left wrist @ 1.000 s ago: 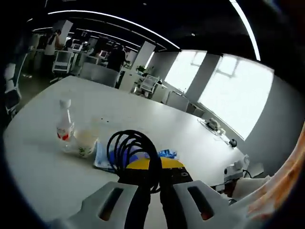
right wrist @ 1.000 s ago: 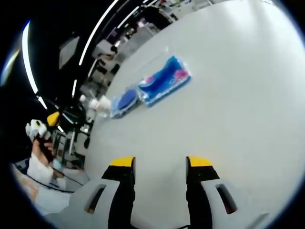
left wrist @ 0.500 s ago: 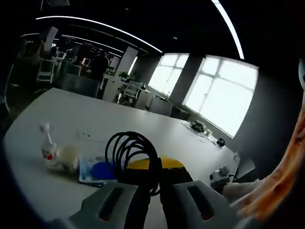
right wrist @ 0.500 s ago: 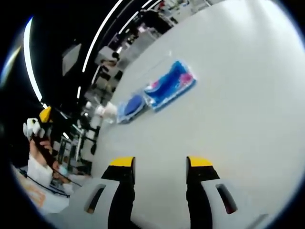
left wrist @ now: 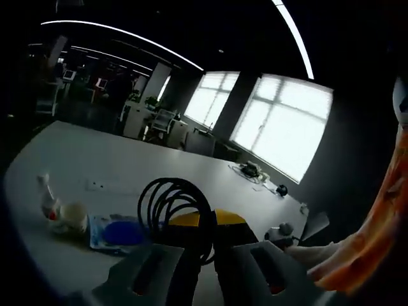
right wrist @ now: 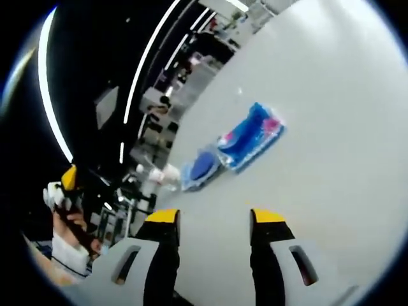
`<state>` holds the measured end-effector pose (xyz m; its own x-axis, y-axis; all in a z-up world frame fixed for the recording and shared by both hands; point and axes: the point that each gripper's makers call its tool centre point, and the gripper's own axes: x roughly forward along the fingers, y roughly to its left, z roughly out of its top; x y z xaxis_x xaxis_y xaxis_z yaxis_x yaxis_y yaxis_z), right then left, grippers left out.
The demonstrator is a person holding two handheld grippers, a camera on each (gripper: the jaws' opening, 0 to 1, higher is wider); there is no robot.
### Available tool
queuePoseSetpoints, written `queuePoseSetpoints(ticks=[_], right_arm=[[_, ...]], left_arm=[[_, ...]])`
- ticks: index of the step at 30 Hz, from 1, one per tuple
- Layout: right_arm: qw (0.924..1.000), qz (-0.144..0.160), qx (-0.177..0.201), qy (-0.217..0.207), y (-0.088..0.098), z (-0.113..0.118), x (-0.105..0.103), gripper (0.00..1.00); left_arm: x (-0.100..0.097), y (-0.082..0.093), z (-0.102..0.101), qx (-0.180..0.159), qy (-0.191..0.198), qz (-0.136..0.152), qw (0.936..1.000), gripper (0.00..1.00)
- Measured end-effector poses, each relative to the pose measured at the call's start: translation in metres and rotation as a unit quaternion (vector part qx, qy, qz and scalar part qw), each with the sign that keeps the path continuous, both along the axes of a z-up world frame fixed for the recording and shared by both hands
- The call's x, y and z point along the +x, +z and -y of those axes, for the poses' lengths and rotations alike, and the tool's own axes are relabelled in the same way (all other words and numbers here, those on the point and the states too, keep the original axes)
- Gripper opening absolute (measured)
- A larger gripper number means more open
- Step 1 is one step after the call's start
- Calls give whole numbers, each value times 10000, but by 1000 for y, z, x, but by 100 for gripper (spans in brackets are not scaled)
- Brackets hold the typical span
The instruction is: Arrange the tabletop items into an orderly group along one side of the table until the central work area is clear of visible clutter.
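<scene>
In the left gripper view my left claw (left wrist: 201, 220) rises from the bottom centre, clamped on a coiled black cable (left wrist: 175, 207). The bench (left wrist: 115, 172) lies beyond it. At lower left, well apart from the claw, stand a small bottle (left wrist: 46, 199), a cup (left wrist: 72, 218) and a blue-lidded packet (left wrist: 118, 233) in a row. In the right gripper view my right claw (right wrist: 215, 220) stands wide and empty; a blue pack (right wrist: 252, 137) lies up and ahead, its long axis running toward upper right. I judge the cable belongs beside that row.

Wide bare table (right wrist: 331, 146) ahead of right gripper (right wrist: 213, 220); only blue packets (right wrist: 252, 137) stand in it.
</scene>
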<state>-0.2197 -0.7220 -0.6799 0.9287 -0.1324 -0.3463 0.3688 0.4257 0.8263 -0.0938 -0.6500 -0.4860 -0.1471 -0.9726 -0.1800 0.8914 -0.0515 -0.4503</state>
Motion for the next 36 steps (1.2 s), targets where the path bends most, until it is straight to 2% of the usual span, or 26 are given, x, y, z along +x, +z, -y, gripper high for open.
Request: queuePoseSetpoints(ticks=[2,5,8,11,14,17,19,22,25,26,28,29,30,32,33,34,35,36], right_arm=[[9997,251,-53,24,12,-2,9,44],[9944,1052,103,82,45,-8,30,51],[9842,1734,318,165,73,-16,46,58],[9755,2138,378,359,94,-25,58,63],[9707,2330,299,515,107,-33,70,66],[9618,2593,661,586,117,-41,79,69],[9502,2907,993,516,128,-44,83,71],[9399,3144,1188,600,138,-53,87,74],[9344,3228,1347,675,141,-59,91,76],[9303,3279,1534,589,140,-58,93,79],[9281,3337,1584,460,138,-56,94,84],[9270,3359,1617,416,136,-55,93,81],[9209,3418,1836,379,135,-53,92,76],[9172,3440,1983,318,132,-51,90,74],[9141,3535,1972,232,133,-48,88,77],[9082,3654,2034,172,138,-45,87,79],[8984,3824,2151,166,145,-44,86,80],[8939,3915,2178,172,150,-43,85,80]], left_arm=[[-3,4,1,-52,-33,-4,10000,1],[-9,13,3,-162,-134,-50,9998,1],[-12,19,4,-271,-205,-106,9994,1],[-17,24,6,-348,-290,-174,9988,1],[-21,26,8,-384,-370,-193,9984,1],[-26,27,10,-428,-440,-258,9978,1],[-31,27,11,-471,-473,-318,9973,1],[-38,24,11,-499,-585,-411,9962,1],[-48,29,11,-649,-806,-719,9920,1],[-48,33,11,-747,-799,-767,9910,1],[-51,41,12,-925,-877,-1020,9866,1],[-51,45,12,-1016,-908,-1127,9842,1],[-51,50,12,-1128,-917,-1252,9814,1],[-52,53,12,-1111,-984,-1253,9810,0],[-55,54,13,-1090,-1040,-1219,9810,0],[-59,55,13,-1090,-1133,-1188,9804,0],[-63,57,13,-1120,-1226,-1244,9782,0],[-70,60,13,-1171,-1369,-1432,9732,0]])
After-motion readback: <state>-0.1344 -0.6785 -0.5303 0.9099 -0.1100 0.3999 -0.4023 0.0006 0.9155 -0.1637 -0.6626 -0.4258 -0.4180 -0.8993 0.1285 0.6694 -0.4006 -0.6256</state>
